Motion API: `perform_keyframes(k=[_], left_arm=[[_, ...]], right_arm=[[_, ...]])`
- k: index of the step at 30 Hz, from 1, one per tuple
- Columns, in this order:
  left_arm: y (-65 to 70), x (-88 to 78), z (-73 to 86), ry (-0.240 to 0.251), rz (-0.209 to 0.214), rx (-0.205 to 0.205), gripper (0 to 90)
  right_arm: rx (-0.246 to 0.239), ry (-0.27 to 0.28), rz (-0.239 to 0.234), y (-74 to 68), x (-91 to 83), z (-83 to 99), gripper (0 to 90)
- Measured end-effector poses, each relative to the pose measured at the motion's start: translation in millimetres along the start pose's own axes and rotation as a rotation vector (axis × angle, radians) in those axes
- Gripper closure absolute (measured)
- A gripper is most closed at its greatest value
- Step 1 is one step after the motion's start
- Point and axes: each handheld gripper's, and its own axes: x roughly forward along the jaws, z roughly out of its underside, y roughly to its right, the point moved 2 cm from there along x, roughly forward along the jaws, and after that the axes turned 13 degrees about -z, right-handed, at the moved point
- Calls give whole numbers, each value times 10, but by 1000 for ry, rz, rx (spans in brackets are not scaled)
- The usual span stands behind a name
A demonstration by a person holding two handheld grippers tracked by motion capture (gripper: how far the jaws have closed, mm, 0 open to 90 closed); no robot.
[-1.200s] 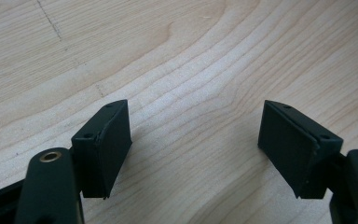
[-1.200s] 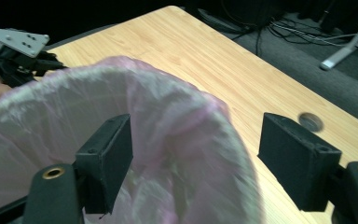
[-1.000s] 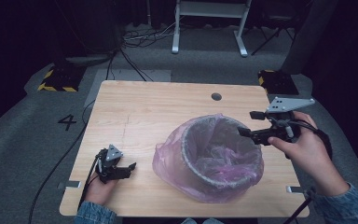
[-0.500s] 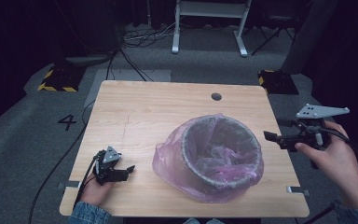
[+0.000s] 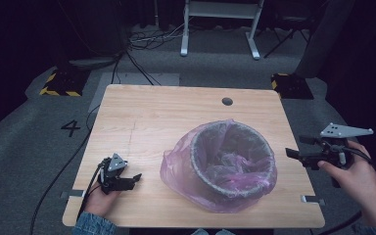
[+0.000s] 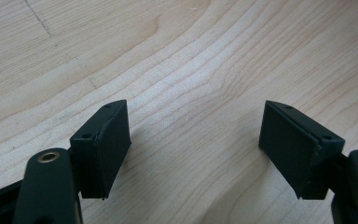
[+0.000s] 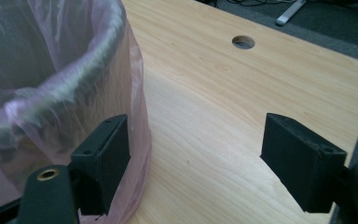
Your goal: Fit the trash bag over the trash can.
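A round grey bin (image 5: 232, 161) lined with a pink plastic bag (image 5: 176, 164) stands on the wooden table (image 5: 166, 117), right of centre. The bag's edge is folded over the rim and hangs down outside. My right gripper (image 5: 293, 149) is held beyond the table's right edge, open and empty, pointing left toward the bin. In the right gripper view the bag-covered bin (image 7: 51, 93) sits just left of the open jaws. My left gripper (image 5: 134, 180) rests low on the table's front left corner, open, with bare wood (image 6: 196, 93) between its jaws.
A round cable hole (image 5: 227, 101) sits near the table's far right edge. Cables (image 5: 58, 171) trail off the left side onto the grey floor. A white metal stand (image 5: 220, 24) is behind the table, and a painted number 4 (image 5: 71, 128) marks the floor.
My right gripper has drawn away from the bin's rim to the right, past the table edge, and lower. The left gripper has stayed put.
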Motion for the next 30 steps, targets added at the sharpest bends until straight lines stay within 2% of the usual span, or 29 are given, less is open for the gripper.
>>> perform_keyframes(k=[4,10,15,20,25,30], left_arm=[[1,0,0,-1,0,-1,246],[0,1,-1,0,0,-1,245],[-1,4,-4,-2,1,0,242],[-1,4,-4,-1,0,0,242],[-1,4,-4,-1,0,0,242],[-1,4,-4,-2,1,0,242]], right_arm=[[9,-1,-7,40,94,153,237],[5,-25,51,135,252,419,234],[34,-29,49,185,370,625,234],[20,-29,97,199,443,766,234],[42,-12,94,198,523,911,236],[32,-13,122,180,597,1034,236]])
